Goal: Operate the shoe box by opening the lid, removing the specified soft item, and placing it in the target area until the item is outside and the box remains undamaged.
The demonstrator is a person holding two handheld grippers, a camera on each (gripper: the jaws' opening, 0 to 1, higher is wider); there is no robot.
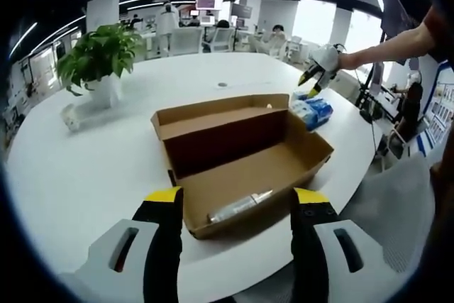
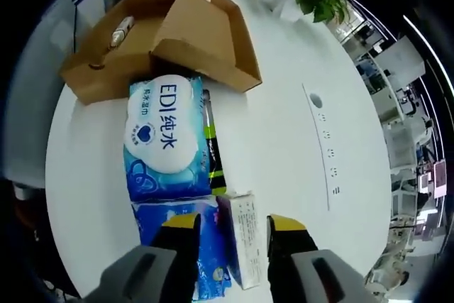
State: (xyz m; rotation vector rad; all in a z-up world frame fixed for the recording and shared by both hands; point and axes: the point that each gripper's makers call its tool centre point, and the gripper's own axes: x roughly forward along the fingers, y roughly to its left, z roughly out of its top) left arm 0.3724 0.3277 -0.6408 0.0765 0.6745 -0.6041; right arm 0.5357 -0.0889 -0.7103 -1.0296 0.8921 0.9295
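The brown cardboard shoe box (image 1: 269, 168) lies open on the white table, its lid standing up along the far side. A silvery tube (image 1: 240, 206) rests on the box floor near the front wall. My left gripper (image 1: 237, 198) hovers open just before that wall. My right gripper (image 1: 316, 76), held by a person's outstretched arm, hangs above the blue packs (image 1: 312, 111) beside the box. In the right gripper view, the right gripper (image 2: 234, 223) is open over a small white carton (image 2: 245, 246), with a blue wet-wipes pack (image 2: 164, 140) and the box (image 2: 206, 30) beyond.
A second blue pack (image 2: 181, 246) and a thin black-and-green packet (image 2: 213, 150) lie by the wipes. A potted plant (image 1: 99, 54) stands at the far left of the round table (image 1: 85, 175). A cable port (image 2: 316, 101) sits in the tabletop. Office desks and people lie beyond.
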